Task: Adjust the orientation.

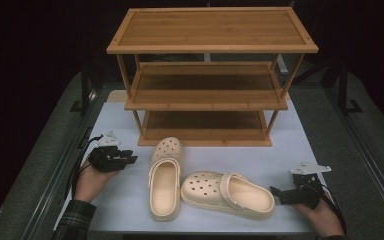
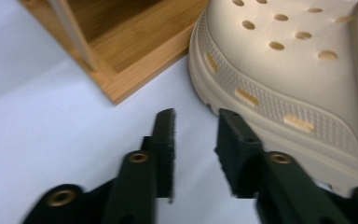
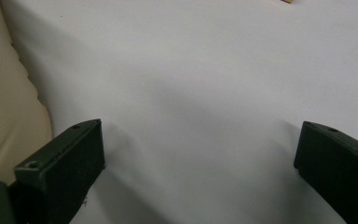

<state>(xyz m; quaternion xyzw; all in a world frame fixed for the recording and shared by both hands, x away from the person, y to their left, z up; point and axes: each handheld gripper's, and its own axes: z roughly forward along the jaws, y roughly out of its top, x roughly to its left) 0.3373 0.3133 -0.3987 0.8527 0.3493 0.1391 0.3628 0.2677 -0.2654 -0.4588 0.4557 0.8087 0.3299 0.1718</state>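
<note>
From above, a three-tier rack [image 1: 211,75] stands at the back of the white table [image 1: 300,145]. Two cream clogs lie in front: one [image 1: 165,177] points toward the rack, the other [image 1: 227,194] lies sideways, touching it. The left tool [image 1: 128,157] rests left of them, the right tool [image 1: 276,192] right.

Left gripper view: jaws slightly parted, empty, beside a clog [image 2: 298,70] and the rack's corner [image 2: 121,46].

Right gripper view: jaws spread wide, empty, over bare table [image 3: 205,84].
</note>
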